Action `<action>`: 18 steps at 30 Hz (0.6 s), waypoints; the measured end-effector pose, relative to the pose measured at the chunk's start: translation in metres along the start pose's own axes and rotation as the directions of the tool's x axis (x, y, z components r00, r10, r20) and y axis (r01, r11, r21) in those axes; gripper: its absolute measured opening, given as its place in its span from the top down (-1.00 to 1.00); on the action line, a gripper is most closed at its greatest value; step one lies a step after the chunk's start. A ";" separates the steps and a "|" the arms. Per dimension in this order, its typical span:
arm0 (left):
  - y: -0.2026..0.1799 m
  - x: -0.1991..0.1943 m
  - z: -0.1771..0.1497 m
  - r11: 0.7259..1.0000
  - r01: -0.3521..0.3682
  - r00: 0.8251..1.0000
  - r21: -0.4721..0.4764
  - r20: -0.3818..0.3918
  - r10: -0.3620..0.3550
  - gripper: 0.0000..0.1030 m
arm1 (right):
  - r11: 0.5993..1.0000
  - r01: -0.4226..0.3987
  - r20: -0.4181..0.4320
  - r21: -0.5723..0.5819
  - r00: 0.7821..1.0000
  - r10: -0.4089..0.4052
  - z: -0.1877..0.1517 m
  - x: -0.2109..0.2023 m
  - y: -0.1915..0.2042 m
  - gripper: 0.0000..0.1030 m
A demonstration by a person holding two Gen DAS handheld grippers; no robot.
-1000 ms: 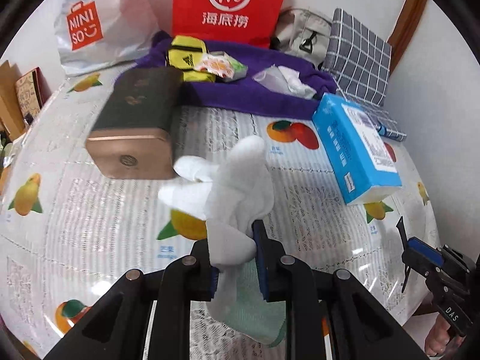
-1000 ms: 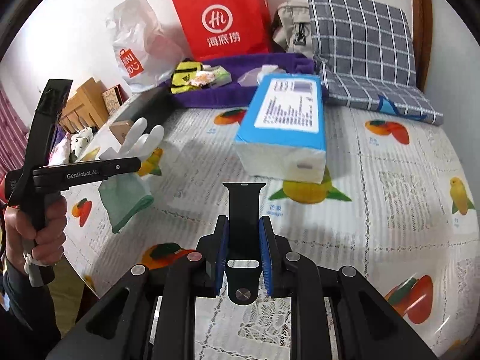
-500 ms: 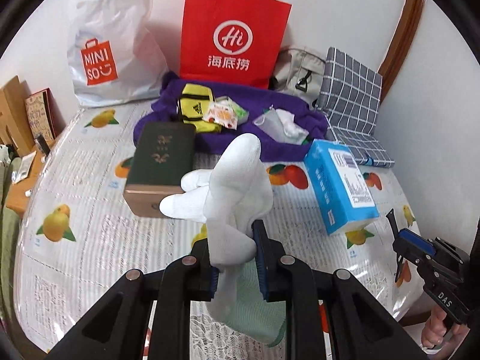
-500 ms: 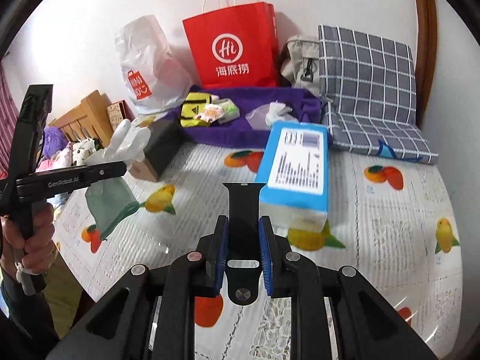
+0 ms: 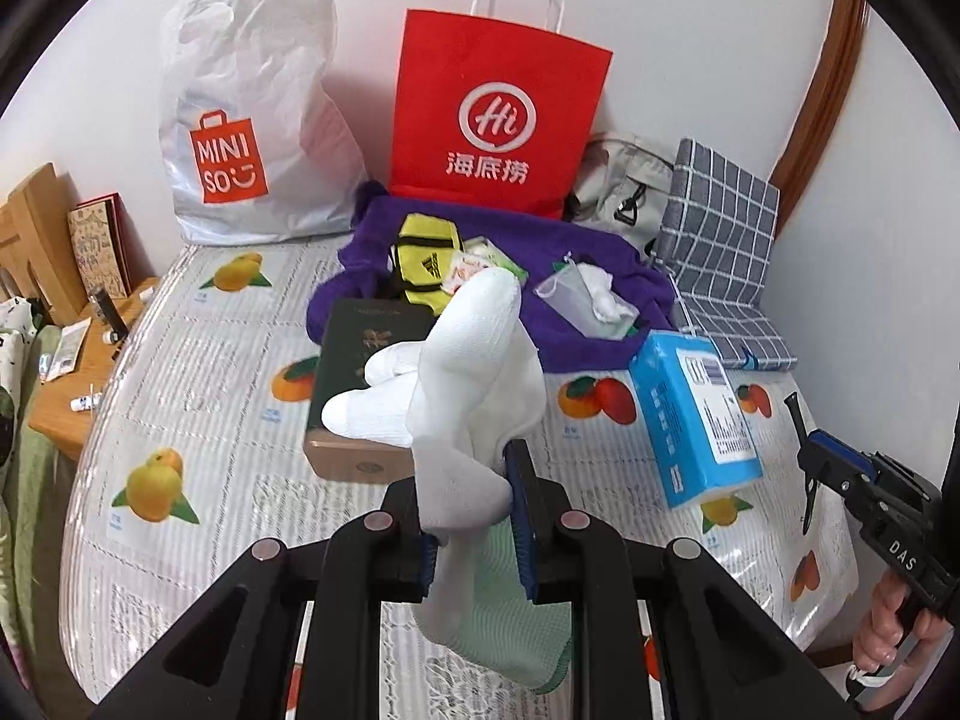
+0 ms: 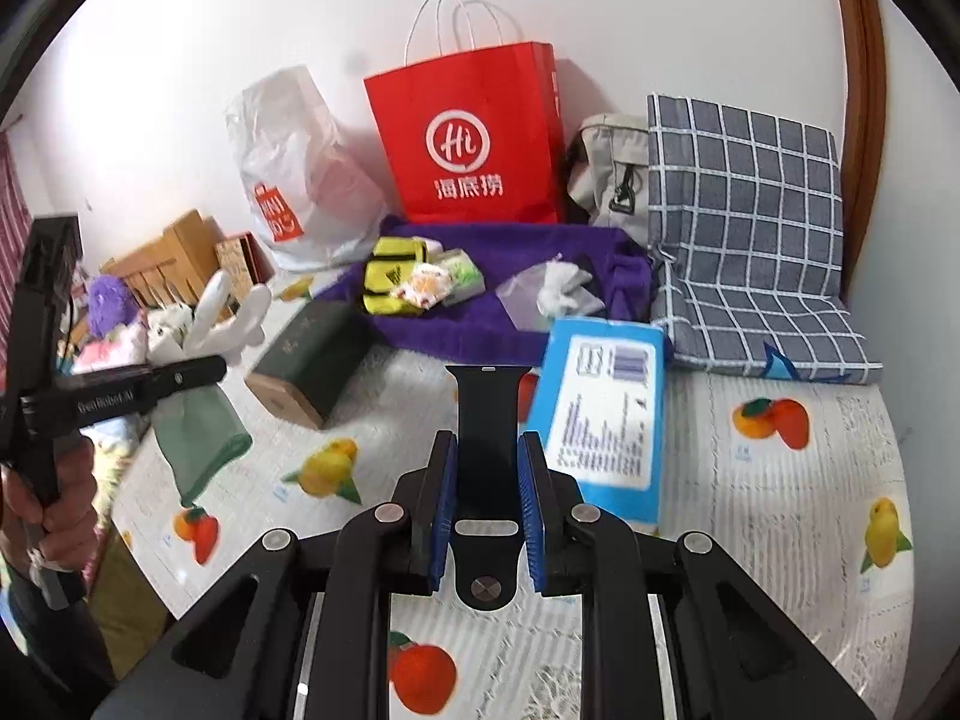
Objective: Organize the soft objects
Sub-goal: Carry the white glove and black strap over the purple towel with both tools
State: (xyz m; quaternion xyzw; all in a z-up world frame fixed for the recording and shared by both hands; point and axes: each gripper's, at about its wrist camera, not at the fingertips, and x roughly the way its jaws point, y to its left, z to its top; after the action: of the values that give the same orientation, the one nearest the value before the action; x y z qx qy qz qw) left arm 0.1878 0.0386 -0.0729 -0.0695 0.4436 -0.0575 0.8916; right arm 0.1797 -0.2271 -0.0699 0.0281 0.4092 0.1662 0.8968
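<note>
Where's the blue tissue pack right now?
The blue tissue pack lies on the fruit-print bedspread, right of centre in the left wrist view, just in front of the purple towel and beside the grey checked pillow.

A white glove [image 5: 462, 372] with a pale green cuff hangs clear of the bed, pinched near its wrist, fingers of the glove pointing up and cuff drooping. A black watch strap [image 6: 487, 420] stands upright, clamped by its lower end.
</note>
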 end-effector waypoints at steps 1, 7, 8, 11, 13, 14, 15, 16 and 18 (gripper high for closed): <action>0.001 -0.001 0.003 1.000 0.000 1.000 0.001 0.005 0.000 0.63 | 1.000 0.020 0.002 -0.007 1.000 -0.020 0.004 0.001 0.001 0.61; 0.006 0.002 0.020 1.000 -0.003 1.000 -0.003 0.016 0.003 0.63 | 1.000 0.020 0.014 -0.011 1.000 -0.019 0.026 0.008 0.002 0.61; 0.007 0.002 0.024 1.000 0.000 1.000 -0.003 0.018 0.000 0.63 | 1.000 0.026 0.017 -0.013 1.000 -0.026 0.029 0.010 0.002 0.61; 0.009 0.005 0.033 1.000 0.008 1.000 -0.005 0.023 -0.008 0.63 | 0.999 0.032 0.028 -0.007 0.999 -0.032 0.042 0.015 0.000 0.61; 0.009 0.008 0.042 1.000 0.009 1.000 -0.002 0.027 -0.009 0.63 | 0.999 0.039 0.036 -0.001 0.999 -0.039 0.050 0.018 -0.002 0.61; 0.009 0.009 0.045 1.000 0.008 1.000 -0.001 0.029 -0.008 0.63 | 0.999 0.042 0.039 0.001 0.998 -0.042 0.054 0.019 -0.003 0.61; 0.009 0.011 0.049 1.000 0.008 0.999 0.000 0.031 -0.008 0.63 | 0.999 0.043 0.042 0.002 0.998 -0.043 0.058 0.021 -0.004 0.61; 0.009 0.014 0.054 1.000 0.008 0.999 0.002 0.032 -0.008 0.63 | 0.999 0.044 0.043 0.003 0.998 -0.044 0.061 0.022 -0.004 0.60; 0.008 0.018 0.061 1.000 0.004 0.999 0.002 0.034 -0.004 0.63 | 0.999 0.049 0.046 0.003 0.998 -0.049 0.068 0.027 -0.006 0.60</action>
State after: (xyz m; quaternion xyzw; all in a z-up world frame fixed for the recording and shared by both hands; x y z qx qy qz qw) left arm 0.2474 0.0484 -0.0520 -0.0705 0.4284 -0.0588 0.8989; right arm 0.2487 -0.2185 -0.0456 0.0228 0.3889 0.1433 0.9098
